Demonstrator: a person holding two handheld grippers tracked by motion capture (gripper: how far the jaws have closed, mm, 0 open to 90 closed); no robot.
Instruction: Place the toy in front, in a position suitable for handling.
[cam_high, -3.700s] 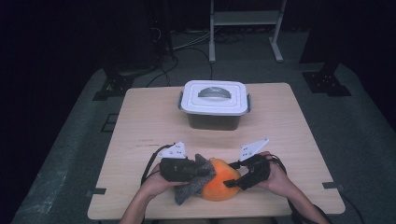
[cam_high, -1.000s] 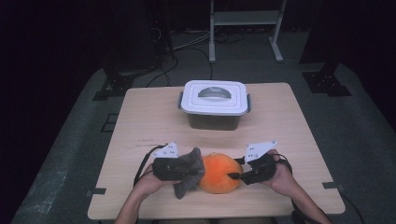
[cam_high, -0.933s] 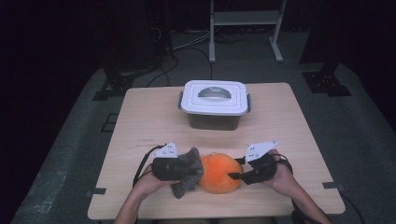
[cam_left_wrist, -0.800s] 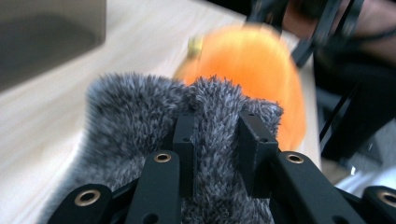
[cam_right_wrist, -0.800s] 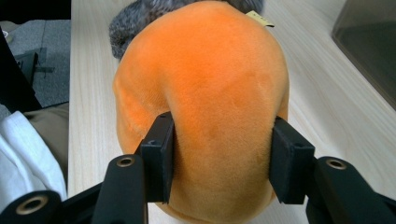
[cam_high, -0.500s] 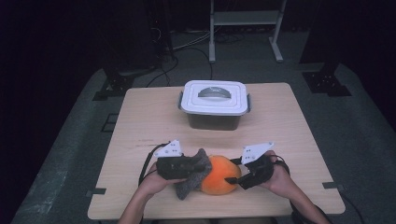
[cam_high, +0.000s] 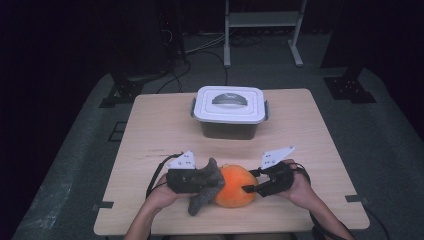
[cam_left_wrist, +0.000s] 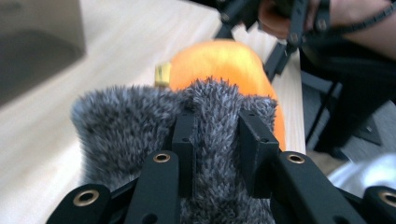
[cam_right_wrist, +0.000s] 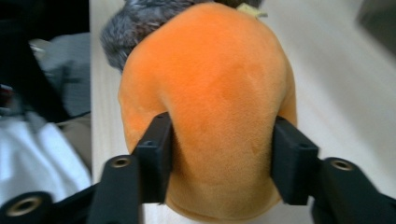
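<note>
Worktop (cam_high: 150, 125), pale wood; lidded white container (cam_high: 229, 111) at upper centre of the high view, well apart from the work. Orange plush toy (cam_high: 235, 186) with grey fur part (cam_high: 204, 186), lower centre: left gripper (cam_high: 192, 181) jaws clenched on the fur, right gripper (cam_high: 255, 187) jaws, just closing, pressing the orange body's flanks. Advice: keep both grips firm, avoid pulling the fur apart from the body.

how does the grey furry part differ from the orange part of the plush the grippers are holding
The grey furry part is shaggy and long-piled; the orange part is smooth short plush. The grey furry part is a thin flap pinched in the left gripper; the orange part is a bulging rounded body squeezed between the right gripper's fingers. The orange part looks the larger. Both are soft and joined, near the table's front edge.
</note>
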